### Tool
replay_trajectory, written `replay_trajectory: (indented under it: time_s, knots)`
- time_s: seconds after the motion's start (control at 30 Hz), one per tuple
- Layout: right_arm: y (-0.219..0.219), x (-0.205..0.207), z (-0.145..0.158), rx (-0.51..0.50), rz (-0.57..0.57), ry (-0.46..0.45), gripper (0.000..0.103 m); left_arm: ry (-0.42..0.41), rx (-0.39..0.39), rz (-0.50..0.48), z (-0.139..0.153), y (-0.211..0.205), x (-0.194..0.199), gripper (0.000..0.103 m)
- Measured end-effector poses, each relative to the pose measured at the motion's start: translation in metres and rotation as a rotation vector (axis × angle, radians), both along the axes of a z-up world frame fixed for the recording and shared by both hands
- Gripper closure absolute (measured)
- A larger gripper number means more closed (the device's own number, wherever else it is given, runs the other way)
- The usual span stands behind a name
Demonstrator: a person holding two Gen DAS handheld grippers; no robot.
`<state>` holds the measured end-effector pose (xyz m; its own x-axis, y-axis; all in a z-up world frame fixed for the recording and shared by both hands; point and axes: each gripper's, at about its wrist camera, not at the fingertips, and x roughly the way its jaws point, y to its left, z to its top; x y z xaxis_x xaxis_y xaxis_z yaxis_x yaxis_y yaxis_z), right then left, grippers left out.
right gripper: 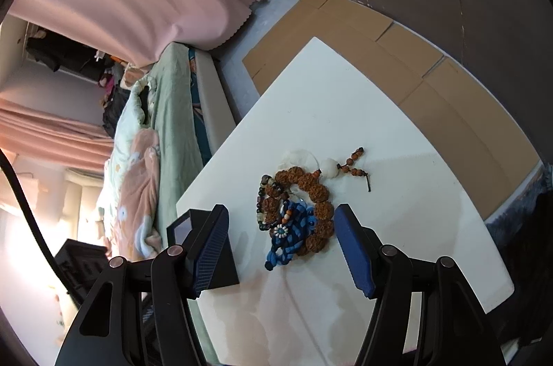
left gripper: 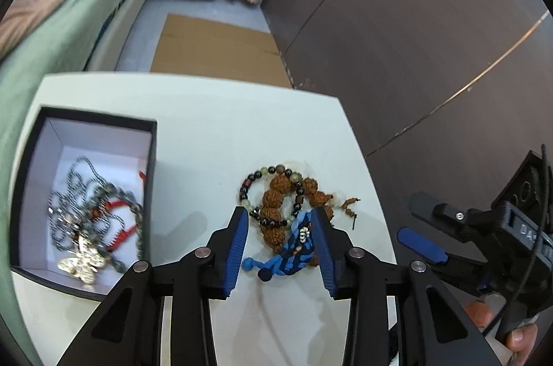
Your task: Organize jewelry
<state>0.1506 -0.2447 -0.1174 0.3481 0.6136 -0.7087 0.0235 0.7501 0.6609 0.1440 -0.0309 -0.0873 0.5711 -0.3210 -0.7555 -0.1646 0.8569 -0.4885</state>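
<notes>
The left gripper (left gripper: 280,227) is seen partly open, its blue pads set on either side of the blue woven bracelet (left gripper: 293,248); whether the pads press on it cannot be told. The bracelet lies on a pile with the brown seed-bead bracelet (left gripper: 276,193) and the dark bead bracelet (left gripper: 262,175) on the white table (left gripper: 207,130). Left of the pile, the black box (left gripper: 86,193) is seen holding silver chains (left gripper: 76,193) and a red cord (left gripper: 117,210). The right gripper (right gripper: 280,245) is held wide open above the pile, nothing between its pads.
</notes>
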Motion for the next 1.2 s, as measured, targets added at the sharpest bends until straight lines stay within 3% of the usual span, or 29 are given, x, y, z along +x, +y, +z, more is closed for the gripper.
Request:
replay_trajectory:
  time_s: [0.1,0.5,0.57,0.67,0.7,0.8,1.2]
  knots:
    - [-0.001,0.003,-0.003,0.015,-0.01,0.019,0.039,0.034,-0.041,-0.02,-0.01,-0.005,0.005,0.064]
    - [-0.007,0.009,-0.006,0.039,-0.023,0.037,0.039,0.099,-0.037,0.03,-0.039,-0.012,0.022,0.064]
    - [-0.007,0.01,-0.006,0.039,-0.021,0.037,0.039,0.088,-0.032,0.051,-0.041,-0.011,0.023,0.068]
    - [-0.007,0.01,-0.006,0.038,-0.019,0.037,0.039,0.079,-0.042,0.079,-0.043,-0.007,0.021,0.084]
    - [-0.006,0.01,-0.006,0.038,-0.018,0.037,0.039,0.07,-0.047,0.085,-0.042,-0.005,0.019,0.092]
    - [-0.005,0.01,-0.007,0.034,-0.016,0.038,0.039,0.04,-0.039,0.102,-0.035,-0.001,0.015,0.095]
    - [0.025,0.012,-0.021,-0.006,0.073,0.075,0.039,-0.093,-0.052,0.081,0.016,0.013,-0.003,0.095]
